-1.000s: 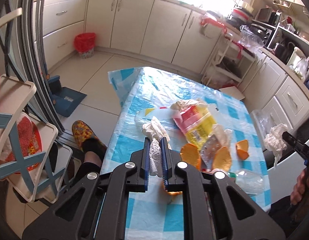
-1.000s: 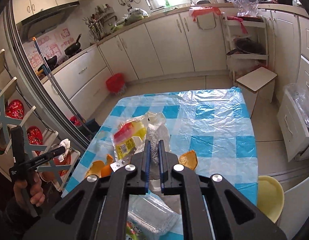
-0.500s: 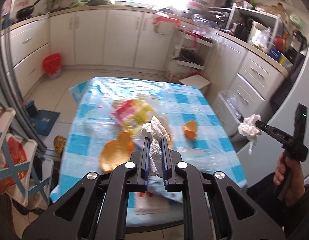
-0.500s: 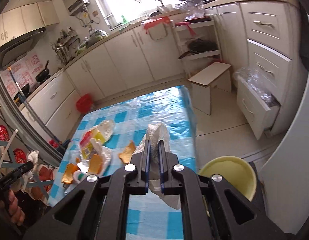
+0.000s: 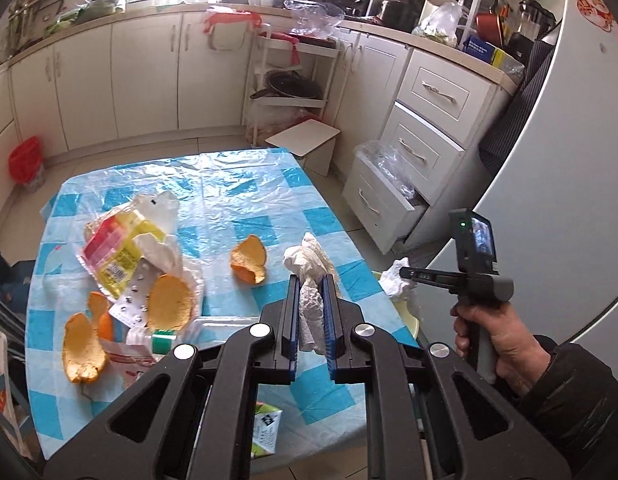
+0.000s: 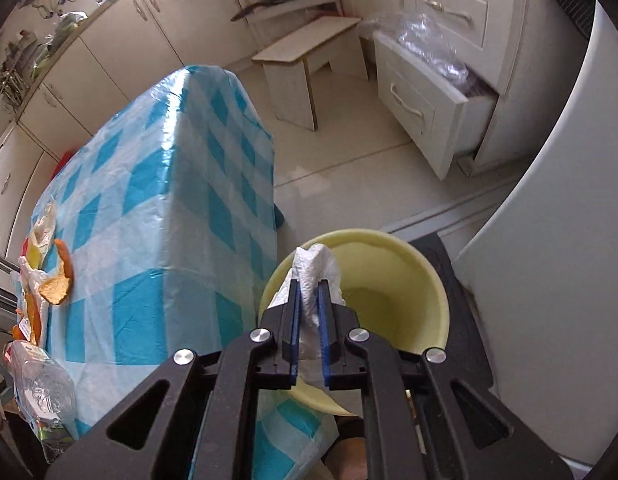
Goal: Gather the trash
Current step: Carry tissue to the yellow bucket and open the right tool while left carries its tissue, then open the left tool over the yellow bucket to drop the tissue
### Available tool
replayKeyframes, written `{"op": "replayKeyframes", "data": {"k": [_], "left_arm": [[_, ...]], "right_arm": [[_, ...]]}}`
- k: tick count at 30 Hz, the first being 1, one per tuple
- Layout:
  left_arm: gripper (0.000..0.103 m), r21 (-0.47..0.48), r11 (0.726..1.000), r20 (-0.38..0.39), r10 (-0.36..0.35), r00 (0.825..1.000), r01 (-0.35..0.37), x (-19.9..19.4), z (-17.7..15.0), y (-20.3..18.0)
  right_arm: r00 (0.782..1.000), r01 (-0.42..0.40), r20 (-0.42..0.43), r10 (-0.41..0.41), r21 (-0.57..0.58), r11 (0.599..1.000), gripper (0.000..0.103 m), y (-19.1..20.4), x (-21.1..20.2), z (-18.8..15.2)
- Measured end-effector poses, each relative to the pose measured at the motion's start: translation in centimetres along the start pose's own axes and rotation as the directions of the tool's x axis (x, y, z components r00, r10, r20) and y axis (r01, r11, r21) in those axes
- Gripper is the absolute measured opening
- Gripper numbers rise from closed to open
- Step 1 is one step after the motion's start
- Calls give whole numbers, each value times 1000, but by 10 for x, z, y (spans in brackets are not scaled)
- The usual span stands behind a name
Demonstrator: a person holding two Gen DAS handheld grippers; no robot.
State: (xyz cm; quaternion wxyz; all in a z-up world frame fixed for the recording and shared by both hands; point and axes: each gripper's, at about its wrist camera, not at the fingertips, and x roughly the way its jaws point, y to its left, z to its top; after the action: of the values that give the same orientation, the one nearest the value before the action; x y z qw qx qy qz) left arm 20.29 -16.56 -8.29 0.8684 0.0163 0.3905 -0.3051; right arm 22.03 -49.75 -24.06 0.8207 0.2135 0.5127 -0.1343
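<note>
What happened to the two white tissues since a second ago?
The right gripper carried its tissue off the table, down over the yellow bin; its jaws have just been opening slightly, tissue still between them. The left gripper swung toward the table's bin side with its tissue. The peels and wrappers stayed put.

A low white stool (image 6: 305,46) stands on the floor beside an open drawer (image 6: 433,92); white cabinets (image 5: 149,76) behind.
</note>
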Motion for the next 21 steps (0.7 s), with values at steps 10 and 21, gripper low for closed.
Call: {"op": "replayKeyframes", "data": {"k": [10, 21], "left_arm": [[10, 63, 998, -104, -19, 994, 25, 63, -4, -51], [10, 96, 992, -271, -52, 961, 81, 173, -8, -119]], "right_arm": [[978, -115, 183, 99, 82, 990, 52, -7, -41, 7], [813, -166, 577, 79, 98, 981, 66, -17, -126, 10]]}}
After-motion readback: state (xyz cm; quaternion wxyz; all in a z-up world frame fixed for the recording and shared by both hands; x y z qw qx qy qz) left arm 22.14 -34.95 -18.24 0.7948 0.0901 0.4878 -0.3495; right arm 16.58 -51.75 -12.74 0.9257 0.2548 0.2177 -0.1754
